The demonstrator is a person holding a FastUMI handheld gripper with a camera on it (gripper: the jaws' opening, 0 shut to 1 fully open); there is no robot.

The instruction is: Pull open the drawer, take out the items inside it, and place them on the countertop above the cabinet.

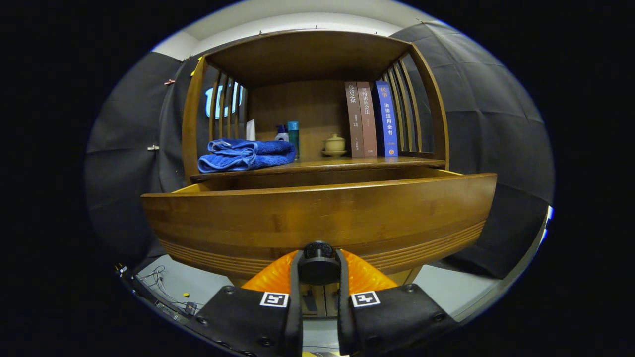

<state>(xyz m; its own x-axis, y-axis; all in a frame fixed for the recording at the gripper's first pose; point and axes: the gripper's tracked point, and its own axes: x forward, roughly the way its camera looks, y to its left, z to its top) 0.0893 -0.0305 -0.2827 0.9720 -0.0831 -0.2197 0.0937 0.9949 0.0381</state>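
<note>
step: pull drawer [317,213] | my fingers [318,267] clamped on its knob [318,258], drawer part-open under bench [347,163] | tip: pull straight back, level | contents hidden

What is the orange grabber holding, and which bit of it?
The gripper is shut on the drawer, pinching its round black knob between both fingers.

Glossy wood drawer [317,218] w/ ribbed lower edge, matt black knob [318,253], fluffy cloth towel [246,153].
</note>
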